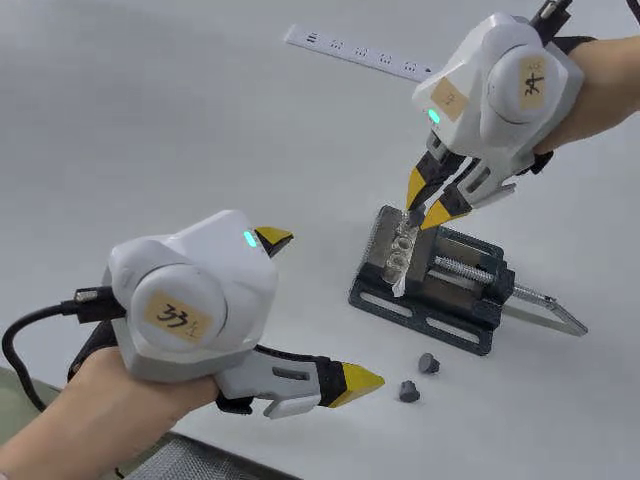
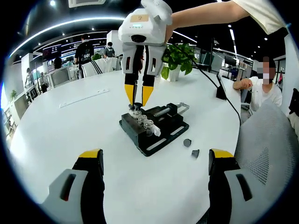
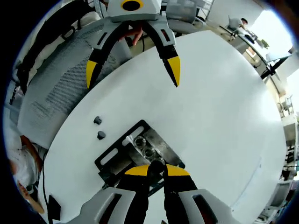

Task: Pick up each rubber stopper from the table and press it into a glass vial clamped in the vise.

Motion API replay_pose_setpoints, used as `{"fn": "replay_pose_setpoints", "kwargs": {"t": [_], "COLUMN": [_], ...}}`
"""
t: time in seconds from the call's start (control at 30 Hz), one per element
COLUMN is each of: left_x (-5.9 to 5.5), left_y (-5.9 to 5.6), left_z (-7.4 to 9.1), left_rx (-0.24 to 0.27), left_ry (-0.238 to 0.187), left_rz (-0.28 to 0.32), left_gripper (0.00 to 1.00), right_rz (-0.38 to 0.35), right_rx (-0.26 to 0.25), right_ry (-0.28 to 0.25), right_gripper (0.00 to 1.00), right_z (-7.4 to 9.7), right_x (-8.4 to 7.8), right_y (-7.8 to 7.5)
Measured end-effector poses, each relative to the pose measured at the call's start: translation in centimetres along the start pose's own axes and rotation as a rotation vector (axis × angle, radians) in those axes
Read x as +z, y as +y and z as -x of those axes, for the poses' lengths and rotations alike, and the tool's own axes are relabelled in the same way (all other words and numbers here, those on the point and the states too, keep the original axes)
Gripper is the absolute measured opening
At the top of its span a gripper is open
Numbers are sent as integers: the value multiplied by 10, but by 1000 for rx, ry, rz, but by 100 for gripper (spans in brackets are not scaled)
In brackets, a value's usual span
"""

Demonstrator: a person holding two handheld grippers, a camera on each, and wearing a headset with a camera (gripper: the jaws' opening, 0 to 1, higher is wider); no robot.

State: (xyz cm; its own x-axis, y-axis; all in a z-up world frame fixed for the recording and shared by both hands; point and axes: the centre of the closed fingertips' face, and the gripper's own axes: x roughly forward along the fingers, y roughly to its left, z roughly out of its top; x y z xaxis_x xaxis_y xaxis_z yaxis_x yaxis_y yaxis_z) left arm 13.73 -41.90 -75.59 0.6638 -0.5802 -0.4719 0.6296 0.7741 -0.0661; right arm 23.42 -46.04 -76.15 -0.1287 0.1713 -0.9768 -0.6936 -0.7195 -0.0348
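Observation:
A black vise [image 1: 455, 300] stands on the white table and clamps a row of glass vials [image 1: 399, 257]. My right gripper [image 1: 426, 216] hangs over the far end of the row, shut on a dark rubber stopper [image 3: 156, 164] that sits right at a vial mouth. Two loose grey stoppers [image 1: 428, 362] [image 1: 408, 391] lie on the table in front of the vise. Near the table's front edge my left gripper [image 1: 318, 308] is open with nothing between its jaws. In the left gripper view, the vise [image 2: 161, 133] and loose stoppers [image 2: 187, 142] lie ahead of that gripper [image 2: 155, 158].
A white power strip [image 1: 360, 52] lies at the far side of the table. The vise's screw handle [image 1: 545, 305] sticks out to the right. A grey mesh chair [image 2: 266, 149] stands by the table, and people sit and stand in the background.

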Motion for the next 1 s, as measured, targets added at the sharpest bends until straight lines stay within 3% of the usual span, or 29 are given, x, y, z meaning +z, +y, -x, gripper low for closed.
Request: {"fn": "replay_pose_setpoints", "kwargs": {"t": [1.0], "left_x": [-10], "left_y": [4], "left_z": [-3], "left_rx": [1], "left_ry": [10], "left_rz": [29], "left_gripper": [91], "right_rz": [-21], "right_rx": [79], "right_ry": [43], "right_gripper": [6], "right_z": [-10], "right_x": [-3], "right_y": [-1]}}
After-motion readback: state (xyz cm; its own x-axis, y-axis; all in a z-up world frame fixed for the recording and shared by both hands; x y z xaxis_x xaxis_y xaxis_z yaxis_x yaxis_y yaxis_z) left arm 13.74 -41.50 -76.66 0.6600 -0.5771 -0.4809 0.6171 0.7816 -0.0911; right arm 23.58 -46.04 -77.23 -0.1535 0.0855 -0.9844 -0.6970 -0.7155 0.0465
